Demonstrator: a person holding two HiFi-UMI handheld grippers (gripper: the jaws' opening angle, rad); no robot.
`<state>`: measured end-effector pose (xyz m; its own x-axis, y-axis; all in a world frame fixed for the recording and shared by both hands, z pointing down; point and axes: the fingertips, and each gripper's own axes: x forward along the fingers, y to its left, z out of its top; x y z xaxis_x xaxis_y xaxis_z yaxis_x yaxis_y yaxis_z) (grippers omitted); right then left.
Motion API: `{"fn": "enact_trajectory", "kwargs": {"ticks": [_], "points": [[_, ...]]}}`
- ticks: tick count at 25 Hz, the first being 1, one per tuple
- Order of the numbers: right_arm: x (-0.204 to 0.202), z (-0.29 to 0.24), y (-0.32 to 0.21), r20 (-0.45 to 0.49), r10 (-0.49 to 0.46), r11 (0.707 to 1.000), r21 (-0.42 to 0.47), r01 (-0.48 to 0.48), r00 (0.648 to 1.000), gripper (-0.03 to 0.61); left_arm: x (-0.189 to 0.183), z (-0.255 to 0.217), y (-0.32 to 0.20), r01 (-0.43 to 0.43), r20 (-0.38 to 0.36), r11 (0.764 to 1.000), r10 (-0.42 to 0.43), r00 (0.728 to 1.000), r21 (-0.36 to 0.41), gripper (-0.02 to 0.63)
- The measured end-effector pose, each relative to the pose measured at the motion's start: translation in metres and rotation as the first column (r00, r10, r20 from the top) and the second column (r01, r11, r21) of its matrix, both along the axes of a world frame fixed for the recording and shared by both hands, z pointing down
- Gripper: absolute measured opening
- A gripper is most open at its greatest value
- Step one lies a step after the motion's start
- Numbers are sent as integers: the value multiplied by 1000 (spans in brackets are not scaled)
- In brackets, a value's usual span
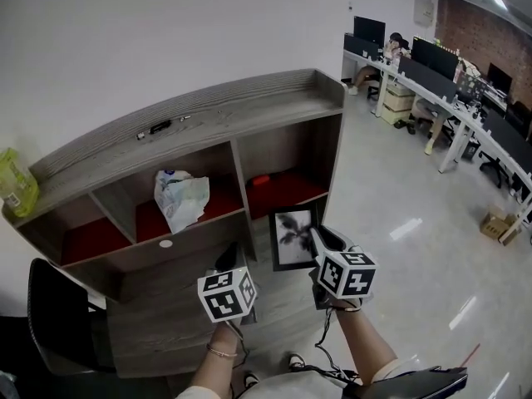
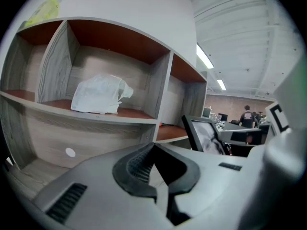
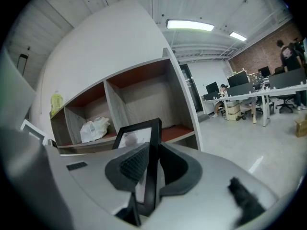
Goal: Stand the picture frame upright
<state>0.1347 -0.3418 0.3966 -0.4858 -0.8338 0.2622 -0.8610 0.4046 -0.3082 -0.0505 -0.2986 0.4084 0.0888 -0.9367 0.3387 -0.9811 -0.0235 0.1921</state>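
Nearest, low in the head view: left gripper (image 1: 228, 254) and right gripper (image 1: 317, 238), each topped by a black-and-white marker cube (image 1: 226, 296). Right gripper (image 3: 152, 150) clamped on the black side rail of the frame (image 1: 293, 238), one pad on either face. Frame (image 3: 130, 139) upright or close to it over the ledge (image 1: 166, 293) of the shelf unit (image 1: 249, 106), before the right cubby, just right of the divider, near the ledge's right edge. Contact between its foot and the wood not clear. Dark leafy print on white under the glass. Left gripper (image 2: 153, 146) with tips pressed together, nothing between them, over the ledge just left of the frame.

Shelf unit of grey wood grain, with a curved top board and three cubbies with red floors. White bag (image 1: 181, 198) in the middle cubby, small red thing (image 1: 261, 179) at the back of the right one. Black pen-like thing (image 1: 158, 127) on the top board, yellow-green pack (image 1: 15, 183) at its left end. White dot (image 1: 166, 243) on the front edge under the middle cubby. Black chair (image 1: 50, 306) by the unit's left front corner.

White wall (image 1: 125, 40) behind; glossy pale floor (image 1: 399, 189) to the right. Rows of white desks (image 1: 453, 106) with dark monitors (image 1: 369, 30), people (image 1: 395, 46) seated there, brick wall (image 1: 474, 23) beyond, strip lights (image 3: 189, 25) overhead, cardboard box (image 1: 499, 223) on the floor.

No readable writing anywhere; pack's label too small to read.
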Motion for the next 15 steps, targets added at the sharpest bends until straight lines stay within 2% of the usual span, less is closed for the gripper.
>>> {"fn": "enact_trajectory", "kwargs": {"ticks": [15], "points": [[-20, -38, -70, 4, -111, 989, 95, 110, 994, 84, -21, -46, -38, 101, 25, 993, -102, 994, 53, 2]]}}
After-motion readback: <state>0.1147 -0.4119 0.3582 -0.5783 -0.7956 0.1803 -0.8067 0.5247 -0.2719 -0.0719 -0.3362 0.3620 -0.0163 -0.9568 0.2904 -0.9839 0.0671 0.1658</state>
